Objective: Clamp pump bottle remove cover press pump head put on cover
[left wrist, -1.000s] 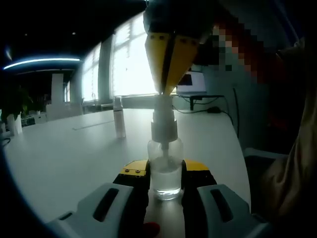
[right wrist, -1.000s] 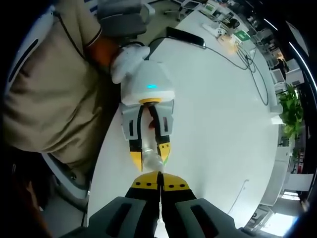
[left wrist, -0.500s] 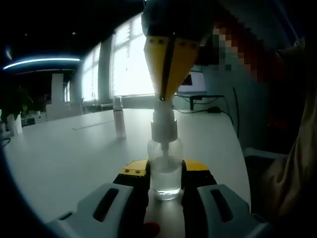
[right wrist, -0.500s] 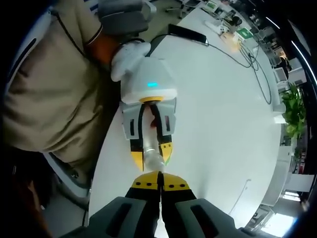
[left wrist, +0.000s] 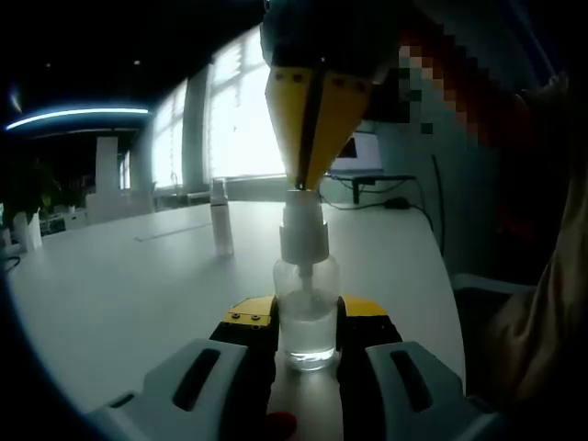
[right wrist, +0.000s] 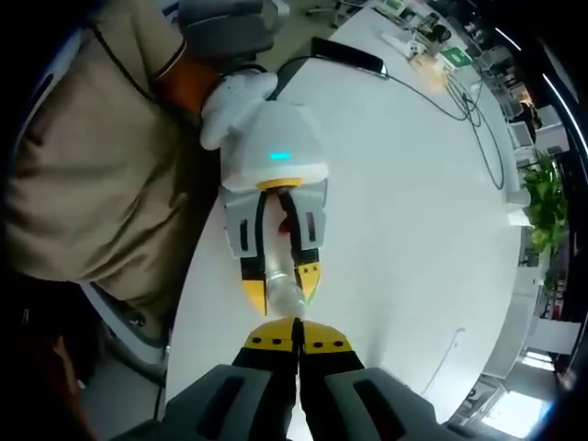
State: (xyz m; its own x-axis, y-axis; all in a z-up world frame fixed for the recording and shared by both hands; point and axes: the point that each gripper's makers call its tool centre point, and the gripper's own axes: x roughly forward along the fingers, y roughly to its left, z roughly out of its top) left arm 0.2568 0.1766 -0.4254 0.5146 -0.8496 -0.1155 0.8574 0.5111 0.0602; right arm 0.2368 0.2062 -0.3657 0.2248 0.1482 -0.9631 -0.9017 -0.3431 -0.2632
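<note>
So the small clear plastic pump bottle [left wrist: 306, 322] is the anchor here. It stands upright on the white table [left wrist: 119, 294], pinched at the body by the left gripper [left wrist: 306, 333], whose yellow-tipped jaws sit on either side of it. Right above the bottle, the right gripper [left wrist: 309, 175] comes straight down with its jaws closed together, holding nothing, tips resting on the white pump head [left wrist: 302, 225].

In the right gripper view you get the top-down look: the right gripper [right wrist: 295, 328] sits directly over the bottle [right wrist: 280, 292], and the left gripper [right wrist: 279, 287] hugs it from the person's side.

My take is this is the pressing step. To do it well, push straight down along the bottle's axis and keep the tips centred on the head so they don't skid off. Keep the left clamp firm so the bottle can't tip. The clear cylindrical cover [left wrist: 220, 220] stands well behind the bottle, ready for recapping.
</note>
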